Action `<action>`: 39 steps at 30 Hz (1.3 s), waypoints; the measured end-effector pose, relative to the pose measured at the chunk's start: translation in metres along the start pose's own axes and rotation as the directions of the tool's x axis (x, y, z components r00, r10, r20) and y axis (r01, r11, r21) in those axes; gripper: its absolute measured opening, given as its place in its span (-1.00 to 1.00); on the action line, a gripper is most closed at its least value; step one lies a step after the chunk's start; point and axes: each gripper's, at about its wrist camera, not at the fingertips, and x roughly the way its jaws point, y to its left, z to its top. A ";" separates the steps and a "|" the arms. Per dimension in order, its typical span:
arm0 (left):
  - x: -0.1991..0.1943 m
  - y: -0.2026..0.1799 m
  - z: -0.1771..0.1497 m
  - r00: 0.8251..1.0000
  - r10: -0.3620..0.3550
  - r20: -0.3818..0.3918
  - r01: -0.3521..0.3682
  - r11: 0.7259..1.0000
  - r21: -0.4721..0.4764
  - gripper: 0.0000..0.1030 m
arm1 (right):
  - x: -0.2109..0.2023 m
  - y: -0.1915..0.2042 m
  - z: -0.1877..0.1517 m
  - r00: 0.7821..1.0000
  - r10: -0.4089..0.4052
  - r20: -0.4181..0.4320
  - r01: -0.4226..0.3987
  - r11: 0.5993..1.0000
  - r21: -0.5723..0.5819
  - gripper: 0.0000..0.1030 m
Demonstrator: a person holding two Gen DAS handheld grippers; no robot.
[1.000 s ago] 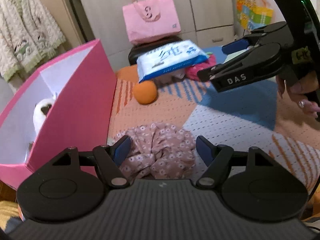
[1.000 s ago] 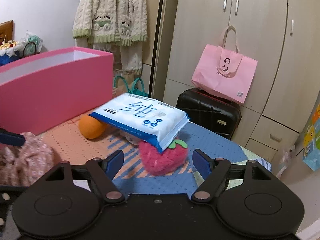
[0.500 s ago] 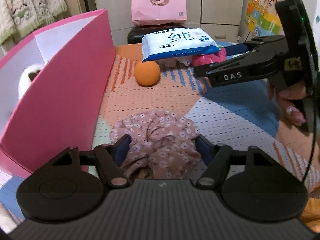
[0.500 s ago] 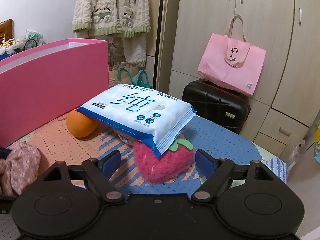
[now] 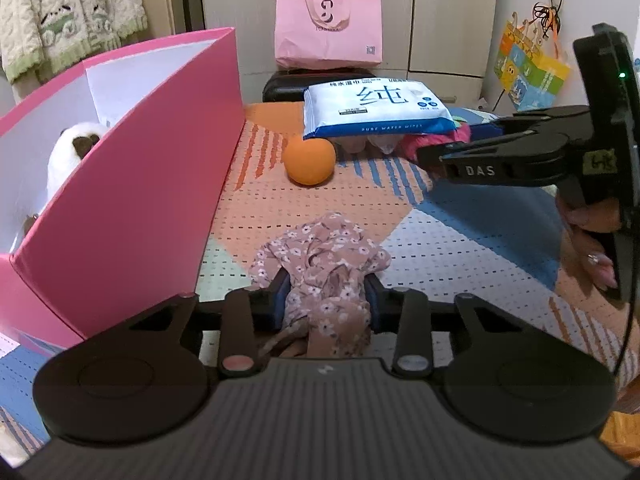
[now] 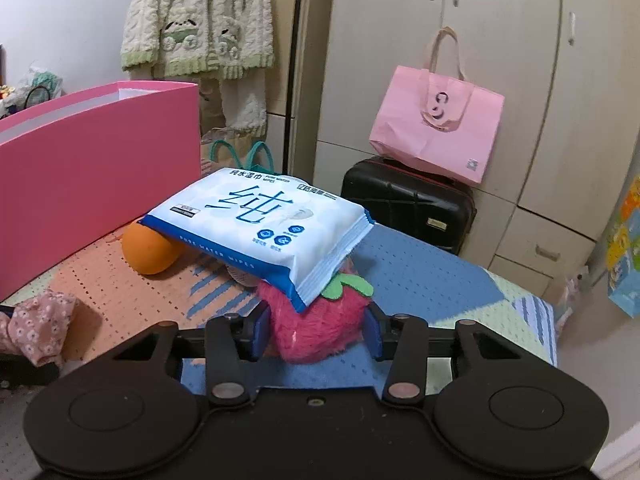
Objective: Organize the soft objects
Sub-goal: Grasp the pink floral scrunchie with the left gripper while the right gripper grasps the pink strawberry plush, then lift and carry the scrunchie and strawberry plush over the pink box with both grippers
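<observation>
Left gripper (image 5: 326, 300): jaws clamped on the floral cloth (image 5: 320, 264), which lies bunched on the patterned mat (image 5: 460, 240) beside the pink box (image 5: 132, 184); right gripper (image 6: 316, 332): blue pads against both sides of the pink strawberry plush (image 6: 316, 328), gripping it; wipes pack (image 6: 260, 224) rests tilted on the plush and the orange ball (image 6: 148, 252); a white plush toy (image 5: 68, 156) sits inside the box

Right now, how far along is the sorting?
Done: one white plush lies in the pink box. In hand: left gripper is shut on the floral cloth; right gripper brackets the strawberry plush, grip unclear. Left: wipes pack resting on the strawberry, and orange ball, both on the mat.
</observation>
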 end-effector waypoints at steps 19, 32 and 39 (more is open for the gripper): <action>-0.005 0.010 -0.002 0.997 -0.070 0.043 0.073 0.994 -0.085 -0.56 | -0.061 0.015 -0.038 1.000 0.017 -0.010 -0.014 0.973 0.229 -0.04; -0.025 0.019 -0.007 0.992 -0.110 0.069 0.117 0.989 -0.093 -0.56 | -0.100 0.041 -0.067 0.999 0.033 -0.010 -0.027 0.939 0.342 -0.04; -0.040 0.024 -0.008 0.988 -0.140 0.063 0.144 0.987 -0.068 -0.56 | -0.118 0.053 -0.077 0.999 0.033 -0.025 -0.023 0.941 0.337 -0.04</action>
